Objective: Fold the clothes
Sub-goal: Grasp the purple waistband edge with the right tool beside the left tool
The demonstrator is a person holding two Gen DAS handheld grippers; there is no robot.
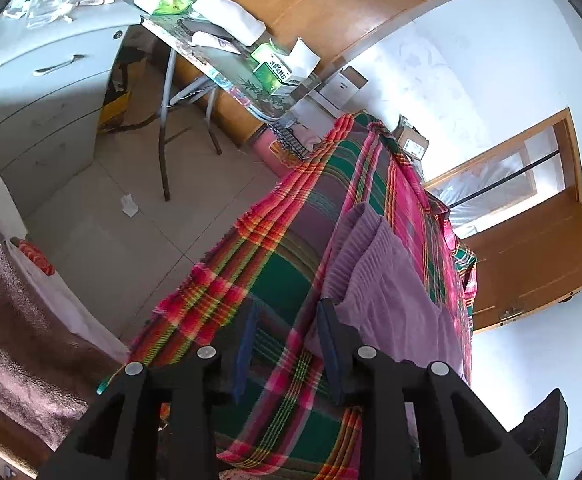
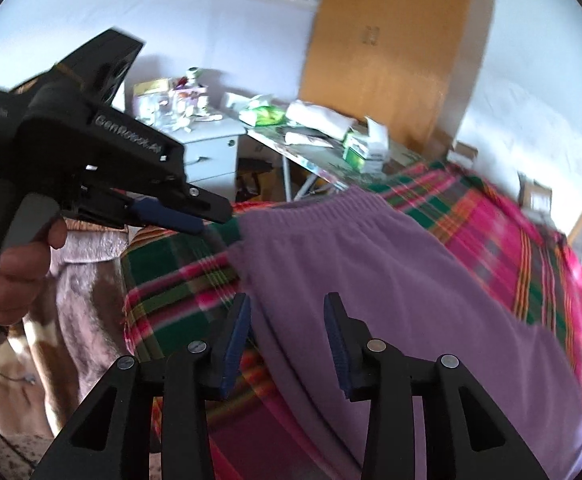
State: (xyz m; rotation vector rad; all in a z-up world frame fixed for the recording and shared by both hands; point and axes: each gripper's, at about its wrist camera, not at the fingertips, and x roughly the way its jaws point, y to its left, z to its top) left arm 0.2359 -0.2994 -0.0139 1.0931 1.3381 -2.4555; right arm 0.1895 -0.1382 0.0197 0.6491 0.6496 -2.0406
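Here, left tongs (image 1: 287,344) and right tongs (image 2: 287,344) apart over purple garment (image 2: 391,280).

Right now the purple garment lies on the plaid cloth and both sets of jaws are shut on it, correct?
Not quite. The purple garment lies on the plaid cloth, but neither gripper grips it: both wrist views show the jaws open.

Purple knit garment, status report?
Left gripper open, at garment's ribbed edge. Right gripper open, hovering over it. Purple knit garment lies flat on plaid blanket, unfolded. Nothing in the way.
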